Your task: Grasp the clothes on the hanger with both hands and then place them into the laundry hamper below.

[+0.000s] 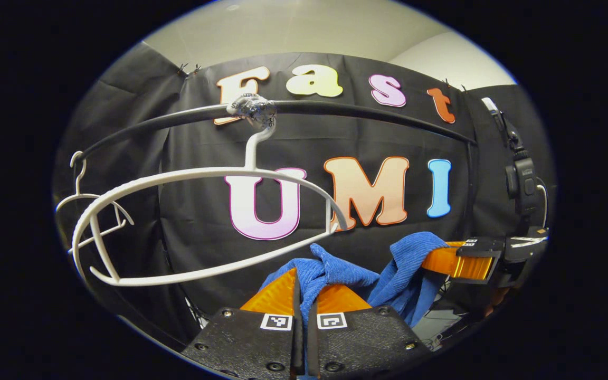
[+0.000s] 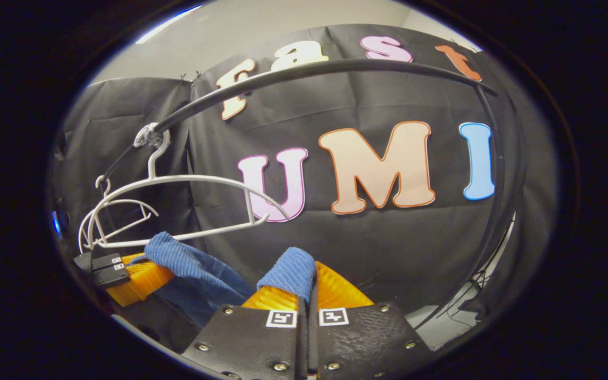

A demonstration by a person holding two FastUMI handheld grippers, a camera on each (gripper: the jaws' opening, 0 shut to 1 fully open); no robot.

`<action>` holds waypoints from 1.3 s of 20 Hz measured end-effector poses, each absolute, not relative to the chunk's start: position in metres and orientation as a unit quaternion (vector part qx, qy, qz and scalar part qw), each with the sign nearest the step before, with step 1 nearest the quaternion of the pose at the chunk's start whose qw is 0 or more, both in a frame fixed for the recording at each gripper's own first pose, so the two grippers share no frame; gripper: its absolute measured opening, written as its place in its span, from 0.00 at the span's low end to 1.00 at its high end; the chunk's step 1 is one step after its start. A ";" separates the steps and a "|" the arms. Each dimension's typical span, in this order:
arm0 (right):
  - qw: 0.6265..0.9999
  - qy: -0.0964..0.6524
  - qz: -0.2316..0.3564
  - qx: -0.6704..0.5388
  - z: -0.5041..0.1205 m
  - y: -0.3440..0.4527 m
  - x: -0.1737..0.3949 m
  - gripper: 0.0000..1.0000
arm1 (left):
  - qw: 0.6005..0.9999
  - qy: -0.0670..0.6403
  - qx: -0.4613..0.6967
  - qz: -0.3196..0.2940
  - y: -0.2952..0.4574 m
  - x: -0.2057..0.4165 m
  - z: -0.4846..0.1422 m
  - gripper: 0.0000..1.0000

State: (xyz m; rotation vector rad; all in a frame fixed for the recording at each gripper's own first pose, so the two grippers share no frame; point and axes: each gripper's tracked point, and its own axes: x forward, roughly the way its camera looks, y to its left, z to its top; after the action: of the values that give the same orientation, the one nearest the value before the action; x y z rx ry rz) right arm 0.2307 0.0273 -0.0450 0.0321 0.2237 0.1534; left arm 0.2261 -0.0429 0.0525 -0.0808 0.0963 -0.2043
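Your left tongs [image 1: 304, 287] sit closest in the left gripper view, their fingers clamped together on a fold of the blue cloth [image 1: 335, 274], which bunches up between and above the fingertips. Move your eye to the left of that view and you find two white hangers: a small one [image 1: 85, 211] near the rail's end, and the larger white hanger [image 1: 203, 221] hooked on the black rail [image 1: 362, 112], bare and tilted, with the cloth just below its right tip (whether they touch, you cannot tell). To the right, the cloth stretches across to your right tongs [image 1: 454, 261], which pinch its other end.

In the right gripper view, your left tongs [image 2: 135, 272] appear at the far left, gripping one end of the blue cloth [image 2: 193, 269] just under the larger hanger [image 2: 177, 206]. The fabric sags from there toward the middle, where your right tongs [image 2: 306, 293] are closed on a rounded fold of it. Above runs the rail [image 2: 335, 66], curving down the right side in front of the black booth wall [image 2: 388, 248].
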 end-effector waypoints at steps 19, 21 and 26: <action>0.978 0.206 0.030 0.034 -0.135 0.025 0.251 0.01 | 0.982 0.118 -0.035 -0.143 -0.072 0.276 -0.041 0.04; 0.974 0.222 0.024 0.037 -0.152 0.024 0.253 0.01 | 0.980 0.128 -0.035 -0.148 -0.075 0.282 -0.059 0.03; 0.961 0.271 0.013 0.055 -0.208 0.021 0.262 0.02 | 0.976 0.156 -0.023 -0.150 -0.081 0.292 -0.110 0.04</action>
State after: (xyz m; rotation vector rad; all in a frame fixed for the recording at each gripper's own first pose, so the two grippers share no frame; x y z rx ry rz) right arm 0.2616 0.0213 -0.2077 0.1109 0.5501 0.0267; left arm 0.2920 -0.0807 -0.1101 -0.0461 0.3150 -0.3027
